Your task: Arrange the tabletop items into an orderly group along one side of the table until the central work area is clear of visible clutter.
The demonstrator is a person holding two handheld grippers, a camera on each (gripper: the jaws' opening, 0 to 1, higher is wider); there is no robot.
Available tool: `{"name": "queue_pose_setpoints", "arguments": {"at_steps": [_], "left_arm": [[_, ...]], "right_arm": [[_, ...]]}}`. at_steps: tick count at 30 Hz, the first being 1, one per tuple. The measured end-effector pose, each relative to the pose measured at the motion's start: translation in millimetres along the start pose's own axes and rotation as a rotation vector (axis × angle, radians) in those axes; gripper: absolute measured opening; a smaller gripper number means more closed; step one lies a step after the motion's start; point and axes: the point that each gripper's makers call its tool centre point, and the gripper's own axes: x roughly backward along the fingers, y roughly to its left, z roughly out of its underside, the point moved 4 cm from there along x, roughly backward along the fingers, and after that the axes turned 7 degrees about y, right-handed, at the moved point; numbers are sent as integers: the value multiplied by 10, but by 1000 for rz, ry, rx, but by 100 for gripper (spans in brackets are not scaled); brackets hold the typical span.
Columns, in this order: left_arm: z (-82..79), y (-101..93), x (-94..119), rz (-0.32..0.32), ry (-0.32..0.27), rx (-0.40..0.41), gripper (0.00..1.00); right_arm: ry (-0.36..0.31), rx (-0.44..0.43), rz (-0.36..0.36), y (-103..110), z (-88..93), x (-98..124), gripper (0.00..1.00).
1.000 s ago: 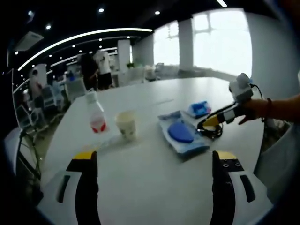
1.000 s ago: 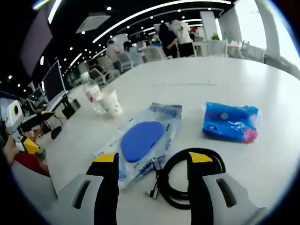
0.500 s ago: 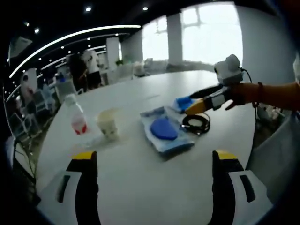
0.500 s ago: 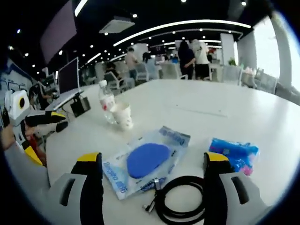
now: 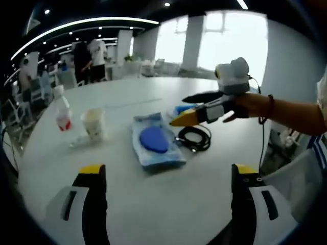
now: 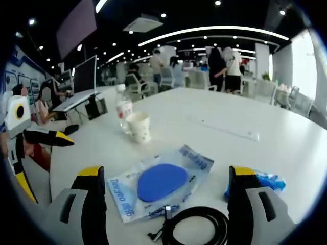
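I've got both grippers (image 5: 166, 178) (image 6: 166, 178) spread wide and gripping nothing, hovering over the white table (image 5: 153, 204), with the black cable (image 6: 196, 229) coiled just beside the blue-disc packet (image 6: 161, 184).

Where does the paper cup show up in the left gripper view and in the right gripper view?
Left gripper view: the cup stands left of centre on the table, right of the bottle and left of the blue pack.
Right gripper view: the cup stands just left of centre, right of the bottle, beyond the blue pack.
Shared landmark: the bottle close beside the cup.
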Motion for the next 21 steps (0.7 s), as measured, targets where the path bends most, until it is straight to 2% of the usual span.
{"name": "queue_pose_setpoints", "arguments": {"at_steps": [2, 4, 7, 10, 12, 17, 21], "left_arm": [[8, -34, -46, -3, 7, 48, 98], [10, -74, -91, -12, 8, 43, 96], [57, -103, -161, -24, 42, 94, 94], [80, -112, -216, -29, 60, 93, 91], [113, -111, -253, -39, 84, 120, 89], [134, -144, -387, -24, 113, 154, 86], [135, -143, -521, -12, 129, 222, 80]], "right_arm": [[-1, 6, -8, -24, -8, -37, 99], [6, 15, -21, -46, -10, -86, 99], [13, 46, -29, -86, -23, -168, 99], [15, 55, -41, -138, -42, -268, 97], [27, 56, -51, -156, -32, -323, 96], [69, 101, -61, -216, 28, -454, 94], [81, 102, -66, -291, 49, -550, 90]]}}
